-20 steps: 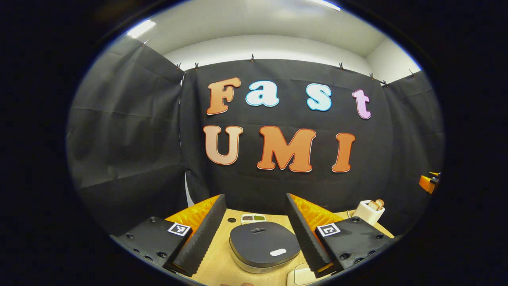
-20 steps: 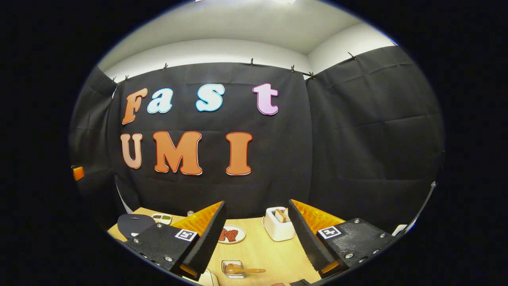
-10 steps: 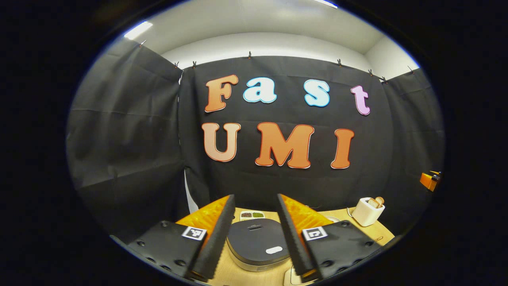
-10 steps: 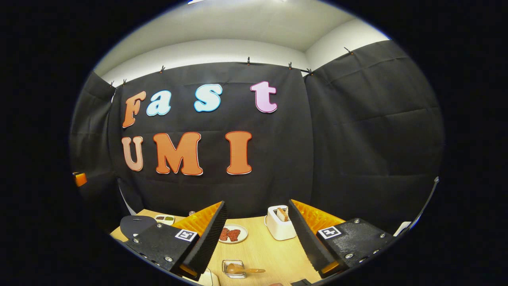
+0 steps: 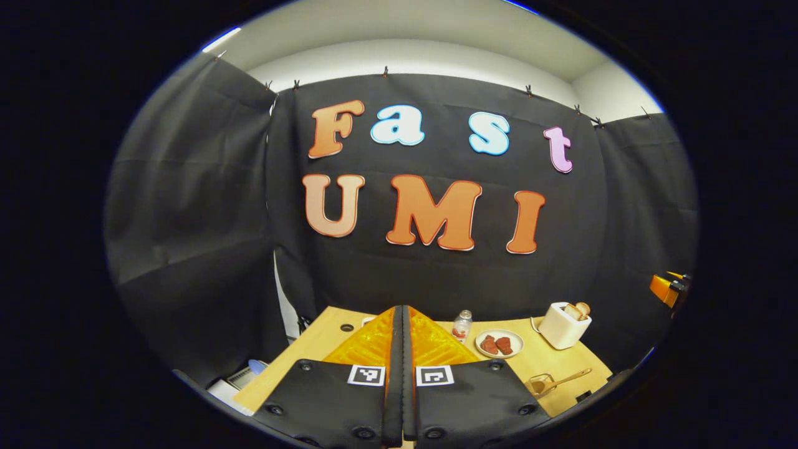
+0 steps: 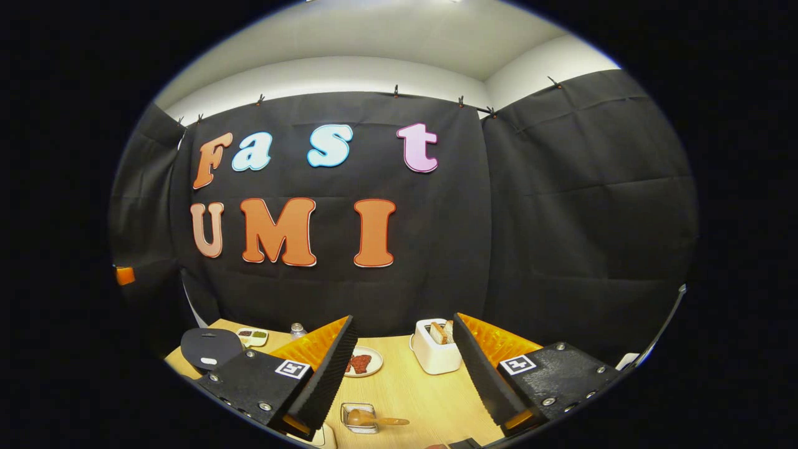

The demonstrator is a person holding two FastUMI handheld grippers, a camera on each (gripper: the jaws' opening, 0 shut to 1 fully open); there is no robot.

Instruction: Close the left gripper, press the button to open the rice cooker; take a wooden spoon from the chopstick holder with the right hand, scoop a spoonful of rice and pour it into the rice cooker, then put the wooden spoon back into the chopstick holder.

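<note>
In the left gripper view my left gripper (image 5: 402,310) is shut with nothing between its fingers, which hide the rice cooker. In the right gripper view the rice cooker (image 6: 209,348) sits at the table's left end, its dark lid down and a small white button (image 6: 208,361) on the front. The wooden spoon (image 6: 374,420) lies across a small clear holder (image 6: 356,416) near the front edge, and is seen from the left as spoon (image 5: 558,380). My right gripper (image 6: 403,320) hangs open above the table, behind the spoon, holding nothing.
On the wooden table (image 6: 411,390) stand a white toaster (image 6: 434,350) with bread, a plate of red food (image 6: 361,362), a small bottle (image 6: 298,328) and a two-part dish (image 6: 252,337). A white object lies at the table's left corner (image 5: 234,381).
My left gripper went from open to fully shut, and its view shifted so the rice cooker is now hidden behind its fingers. The right gripper barely moved.
</note>
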